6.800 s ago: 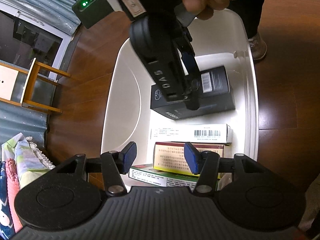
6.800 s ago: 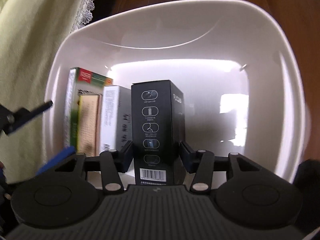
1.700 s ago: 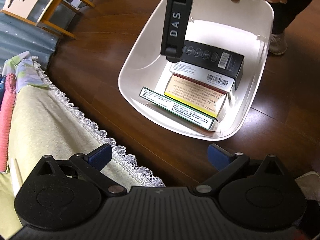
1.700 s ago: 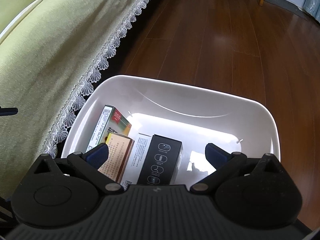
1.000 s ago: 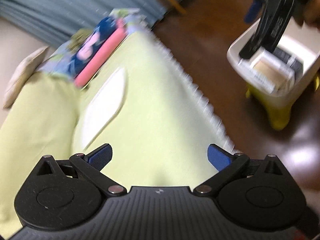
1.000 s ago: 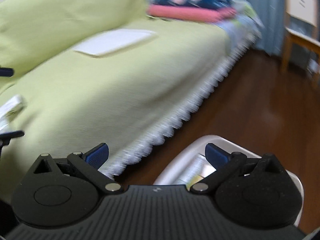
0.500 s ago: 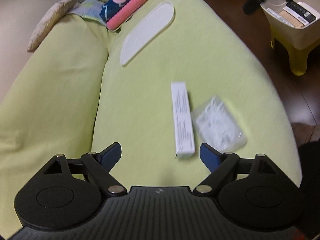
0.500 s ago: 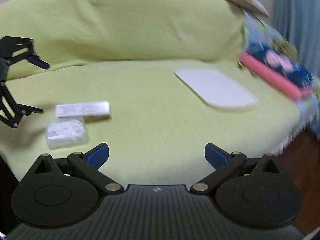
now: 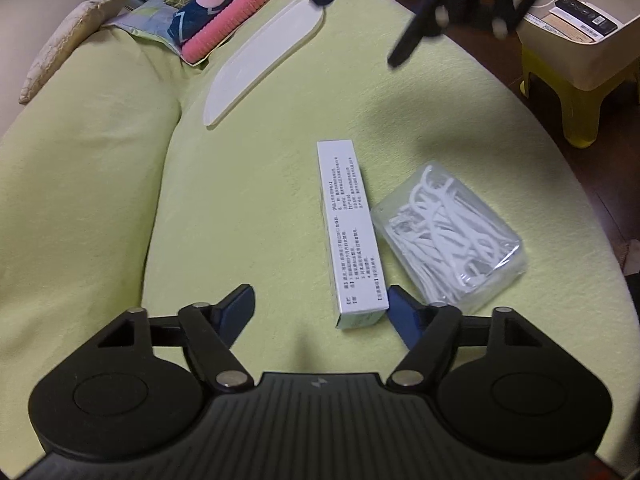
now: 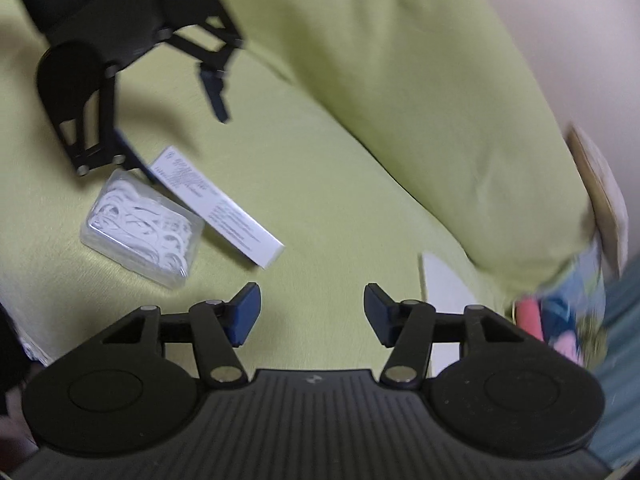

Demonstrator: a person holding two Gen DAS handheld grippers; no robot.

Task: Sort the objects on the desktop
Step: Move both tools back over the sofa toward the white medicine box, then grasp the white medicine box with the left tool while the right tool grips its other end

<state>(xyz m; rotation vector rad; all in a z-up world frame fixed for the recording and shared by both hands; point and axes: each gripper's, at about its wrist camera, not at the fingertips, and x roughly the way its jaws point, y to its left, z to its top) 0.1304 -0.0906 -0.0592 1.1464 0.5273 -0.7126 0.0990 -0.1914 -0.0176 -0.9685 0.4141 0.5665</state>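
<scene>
- Yellow-green sofa cover is the work surface; two items left on it, lying near the front edge.
- White bin sits on a yellow stool off the sofa's far side, already holding several boxes. Judging by that, sorting is mostly done.
- Clear case of floss picks lies just right of the long white box, touching or nearly so.
- Step in hand, as I read it: left gripper lining up on the white box. Next move calls for shifting right to centre the box end, lowering, then closing across its narrow width.
- Left jaws: wide open, empty; right pad sits just beside the box's near corner, contact unclear.
- Right gripper: jaws wide open, holding nothing, hovering over bare cushion, well apart from both items.
</scene>
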